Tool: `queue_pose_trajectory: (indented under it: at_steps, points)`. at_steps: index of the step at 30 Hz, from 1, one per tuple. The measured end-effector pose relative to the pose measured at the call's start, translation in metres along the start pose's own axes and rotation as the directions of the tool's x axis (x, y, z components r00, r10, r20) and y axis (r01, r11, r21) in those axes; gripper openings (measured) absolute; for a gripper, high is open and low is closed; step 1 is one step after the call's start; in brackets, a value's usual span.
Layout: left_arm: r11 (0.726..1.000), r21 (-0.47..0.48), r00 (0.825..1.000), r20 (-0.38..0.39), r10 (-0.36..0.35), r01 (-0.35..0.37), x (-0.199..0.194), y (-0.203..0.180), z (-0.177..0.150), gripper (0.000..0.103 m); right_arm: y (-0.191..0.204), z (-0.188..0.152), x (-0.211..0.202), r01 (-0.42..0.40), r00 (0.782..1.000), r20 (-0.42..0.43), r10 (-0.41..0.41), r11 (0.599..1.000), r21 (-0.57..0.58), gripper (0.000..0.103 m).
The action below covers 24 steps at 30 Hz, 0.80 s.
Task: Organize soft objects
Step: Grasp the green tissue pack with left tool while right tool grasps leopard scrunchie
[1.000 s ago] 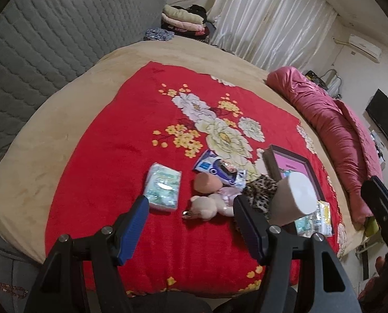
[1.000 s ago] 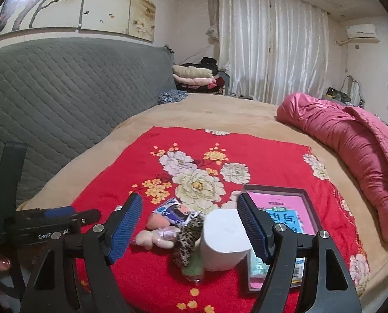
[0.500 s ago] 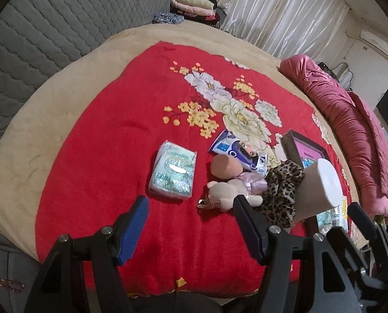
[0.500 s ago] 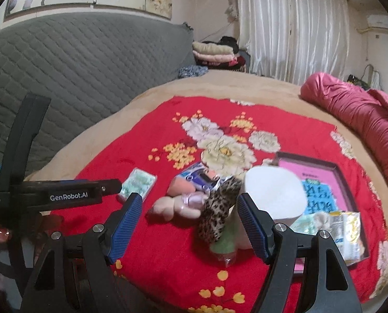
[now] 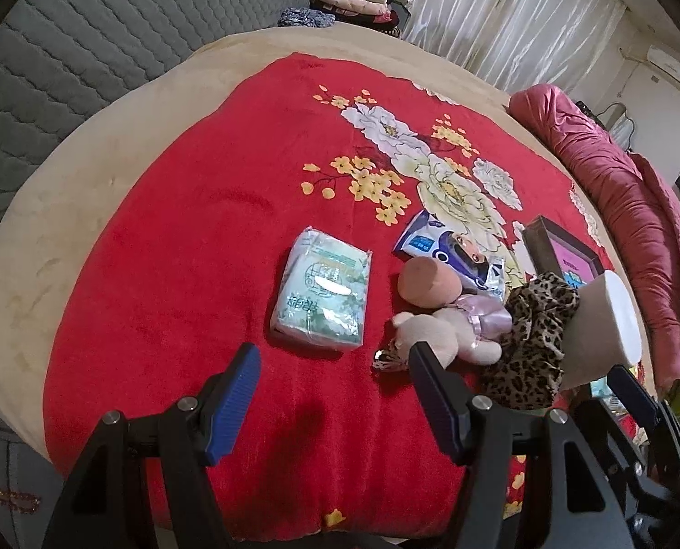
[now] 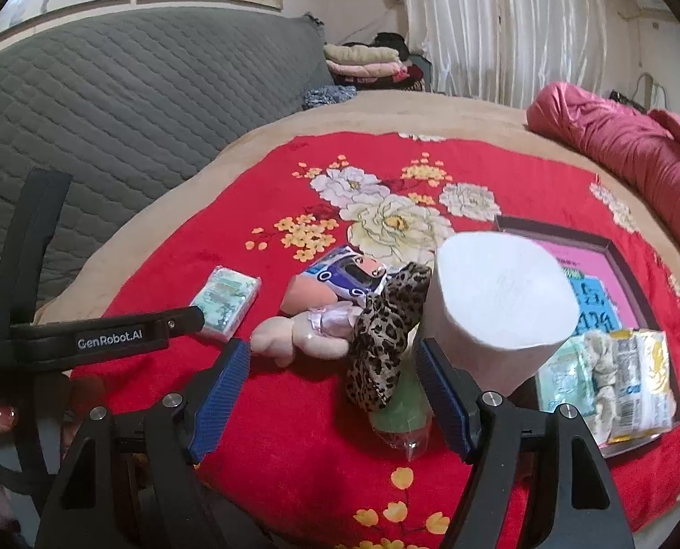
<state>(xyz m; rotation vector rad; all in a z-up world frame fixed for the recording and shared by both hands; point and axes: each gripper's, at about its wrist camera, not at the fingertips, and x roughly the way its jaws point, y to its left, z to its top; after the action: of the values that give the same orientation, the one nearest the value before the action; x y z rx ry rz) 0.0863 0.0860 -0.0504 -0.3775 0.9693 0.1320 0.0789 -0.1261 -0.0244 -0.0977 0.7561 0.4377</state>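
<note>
Tissue pack (image 5: 321,295) lay flat on the red floral blanket (image 5: 179,247), frame centre, above the left tool (image 5: 333,368), whose jaws stood apart, empty. Plush doll (image 5: 449,325) lay just right of it, touching the leopard-print cloth (image 5: 532,334). Right tool (image 6: 333,368) was spread, nothing gripped; the paper roll (image 6: 500,293) stood at centre right.

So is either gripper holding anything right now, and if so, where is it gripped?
Nothing is held. The left gripper and the right gripper both stand open above the red blanket, with nothing pressed between their pads.
</note>
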Motion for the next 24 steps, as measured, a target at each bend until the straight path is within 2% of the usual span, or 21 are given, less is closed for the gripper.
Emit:
queue_pose_trajectory:
  at_steps: [5, 10, 15, 17, 22, 24]
  points:
    - [0.999, 0.031, 0.999, 0.028, 0.037, -0.038, 0.004, -0.003, -0.001, 0.067, -0.006, 0.001, 0.014, 0.007, 1.000, -0.017, -0.007, 0.999, 0.035, 0.076]
    - [0.999, 0.027, 1.000, 0.022, 0.019, -0.020, 0.009, 0.000, -0.001, 0.067, -0.008, -0.001, 0.031, 0.021, 0.999, -0.046, -0.018, 0.998, 0.067, 0.076]
    - [1.000, 0.011, 1.000, 0.017, 0.017, -0.017, 0.012, 0.005, 0.000, 0.067, -0.006, -0.002, 0.045, 0.065, 0.997, -0.051, -0.063, 0.997, 0.037, 0.076]
    - [1.000, 0.005, 1.000, 0.015, 0.016, -0.016, 0.013, 0.006, 0.000, 0.067, -0.005, -0.002, 0.049, 0.072, 0.996, -0.052, -0.070, 0.997, 0.036, 0.073]
    - [1.000, 0.003, 1.000, 0.018, 0.009, -0.009, 0.014, 0.007, 0.000, 0.067, -0.006, -0.003, 0.064, 0.108, 0.992, -0.070, -0.105, 0.994, 0.028, 0.054]
    - [1.000, 0.002, 1.000, 0.020, 0.000, 0.000, 0.015, 0.007, 0.000, 0.067, -0.006, -0.003, 0.069, 0.123, 0.989, -0.082, -0.120, 0.992, 0.025, 0.049]
